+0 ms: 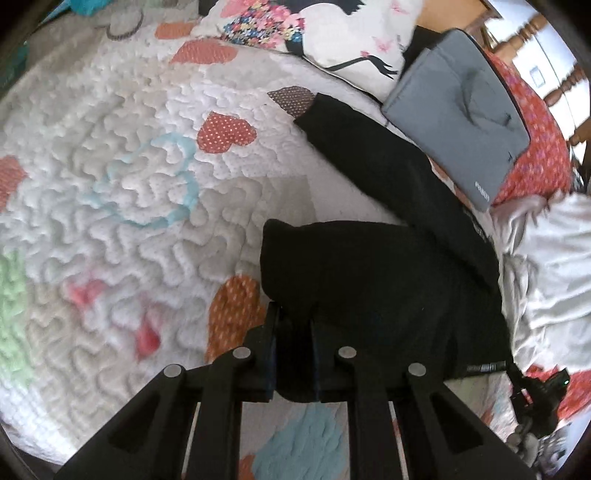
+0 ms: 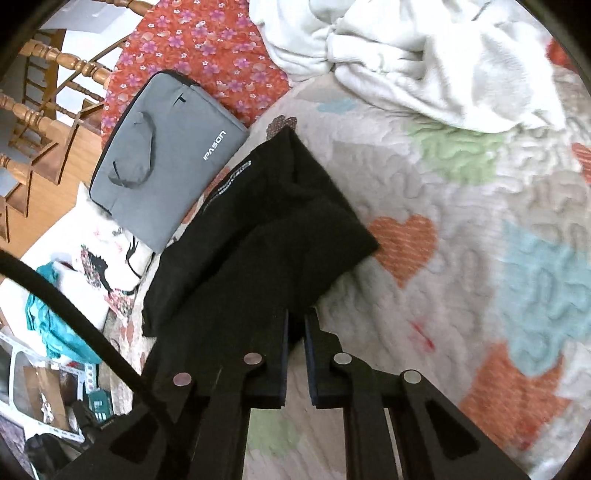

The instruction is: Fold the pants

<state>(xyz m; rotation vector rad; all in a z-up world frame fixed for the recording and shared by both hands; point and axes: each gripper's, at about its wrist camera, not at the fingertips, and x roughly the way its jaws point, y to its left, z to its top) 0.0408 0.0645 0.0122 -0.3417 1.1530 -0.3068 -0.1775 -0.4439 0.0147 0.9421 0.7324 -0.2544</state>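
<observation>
Both tools are pinching black cloth: the left tool (image 1: 293, 332) is closing narrowly on a bunched fold, the right tool (image 2: 295, 321) nearly closed on another edge. The black pants (image 1: 388, 258) are lying on the quilted bed (image 1: 110, 184), their long axis running from 6 toward 12 o'clock, beside a grey laptop bag (image 2: 166, 162). Their far end is hard to make out.

A home bedroom: heart-patterned quilt (image 1: 129, 229), printed pillow (image 1: 314, 29), wooden chair (image 2: 44, 96).
</observation>
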